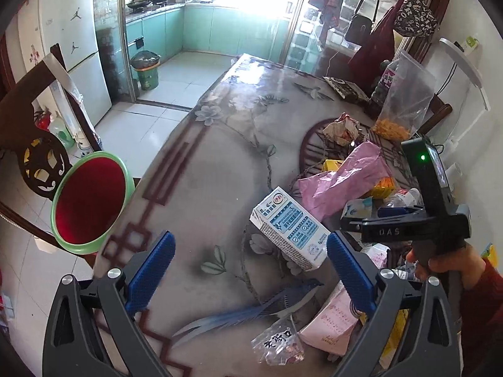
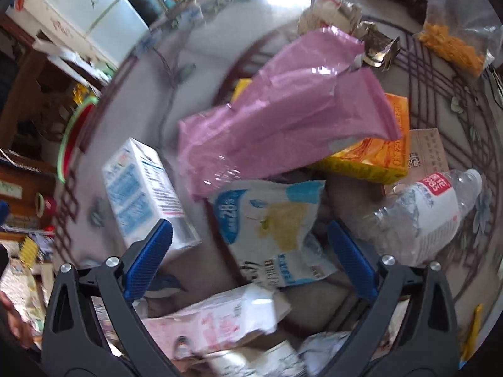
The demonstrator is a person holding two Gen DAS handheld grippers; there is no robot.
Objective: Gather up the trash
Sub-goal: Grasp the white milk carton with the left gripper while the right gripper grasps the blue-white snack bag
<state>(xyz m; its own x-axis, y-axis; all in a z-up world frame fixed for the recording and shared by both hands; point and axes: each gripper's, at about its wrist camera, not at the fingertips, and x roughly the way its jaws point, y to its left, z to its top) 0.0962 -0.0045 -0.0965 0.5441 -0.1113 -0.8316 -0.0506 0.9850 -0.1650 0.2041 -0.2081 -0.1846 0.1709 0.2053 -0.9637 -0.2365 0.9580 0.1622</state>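
A white and blue milk carton [image 1: 290,229] lies on the flower-patterned table [image 1: 220,144], just ahead of my left gripper [image 1: 251,260], whose blue pads stand wide apart with nothing between them. My right gripper [image 2: 250,259] points down at a heap of trash and is open too; a blue and yellow crumpled packet [image 2: 276,223] lies below the gap between its pads. In the right wrist view the milk carton [image 2: 141,188] lies left of the heap. A pink bag [image 2: 276,119], an orange box [image 2: 377,154] and a plastic bottle [image 2: 424,216] lie around the packet.
A red bin with a green rim [image 1: 88,201] stands off the table's left edge beside a dark wooden chair [image 1: 31,125]. A pink packet [image 1: 330,323] and a small clear bag [image 1: 279,342] lie near my left gripper. A person's hand [image 1: 446,264] holds the other gripper's handle at right.
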